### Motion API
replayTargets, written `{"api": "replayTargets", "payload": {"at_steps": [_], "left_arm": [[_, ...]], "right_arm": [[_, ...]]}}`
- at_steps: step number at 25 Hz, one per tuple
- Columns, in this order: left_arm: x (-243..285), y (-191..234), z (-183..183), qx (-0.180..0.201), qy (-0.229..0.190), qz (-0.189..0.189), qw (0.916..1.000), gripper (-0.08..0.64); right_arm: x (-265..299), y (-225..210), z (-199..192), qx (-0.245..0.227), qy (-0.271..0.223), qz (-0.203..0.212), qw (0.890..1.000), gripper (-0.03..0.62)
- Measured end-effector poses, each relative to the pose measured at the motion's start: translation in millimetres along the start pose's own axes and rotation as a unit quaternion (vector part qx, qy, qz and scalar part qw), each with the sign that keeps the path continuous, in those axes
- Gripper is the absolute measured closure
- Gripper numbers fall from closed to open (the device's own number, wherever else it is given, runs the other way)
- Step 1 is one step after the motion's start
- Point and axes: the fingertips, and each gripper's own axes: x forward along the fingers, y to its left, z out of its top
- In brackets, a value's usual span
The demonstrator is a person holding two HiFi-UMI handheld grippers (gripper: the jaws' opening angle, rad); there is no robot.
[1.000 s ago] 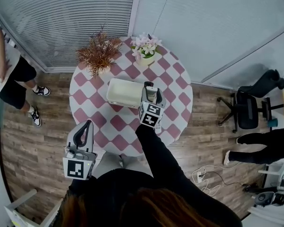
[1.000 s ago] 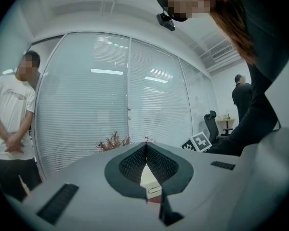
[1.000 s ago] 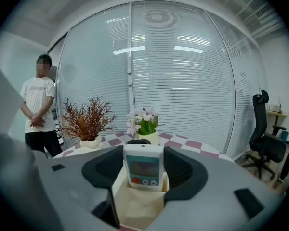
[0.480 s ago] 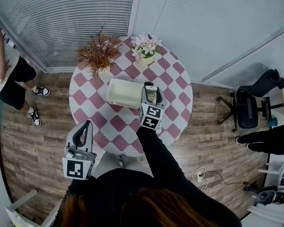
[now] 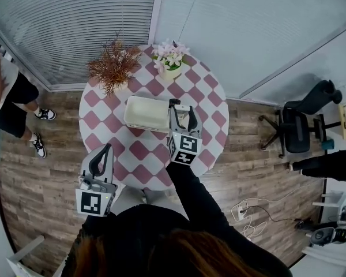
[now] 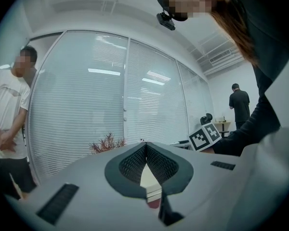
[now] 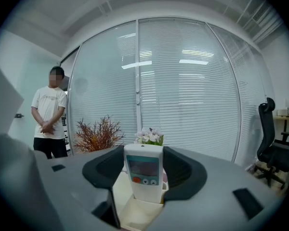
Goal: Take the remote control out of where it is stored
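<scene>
Remote control [image 7: 143, 171] stands upright between the jaws of the right gripper [image 5: 182, 111]. Both dark pads press on its narrow sides, so the jaws are open only as wide as the remote's body. Its screen and buttons face back toward the gripper's camera. The lower end sits right at a small compartment of the white box [image 5: 145, 113], just below the jaws. I cannot tell whether that end has come clear of the compartment. The rest of the box stretches out to this gripper's left.

The left gripper [image 5: 106, 151] hangs well back from the box, out over the near edge of the table and nearer the person's body. Its jaws are closed tip to tip with nothing between them.

Under the right gripper is a round table [image 5: 101, 115] in a pink-and-white check. Beyond the jaws, at the far rim, are a small pot of pale flowers [image 5: 169, 60] and, further left, a spray of rust-red dried plant [image 5: 111, 69]. Behind these runs a glass wall with shut blinds [image 5: 75, 22]. The floor [image 5: 34, 178] is wood plank. A bystander [image 7: 48, 114] in a white shirt stands off to the left, and a black office chair [image 5: 300, 126] stands off to the right.
</scene>
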Motion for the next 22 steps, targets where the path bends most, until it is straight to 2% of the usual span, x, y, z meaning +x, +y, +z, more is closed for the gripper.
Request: {"api": "replayTargets", "payload": {"at_steps": [9,22], "left_arm": [[10,-16,5,0.002,-0.015,-0.026,0.9995,0.554],[18,-38,9,0.000,-0.021,-0.049,0.9986,0.554]], "right_arm": [[-40,-1,24,0.003,-0.031,0.010,0.999,0.327],[-105,-27,27,-0.020,-0.033,-0.006,0.999,0.327]]}}
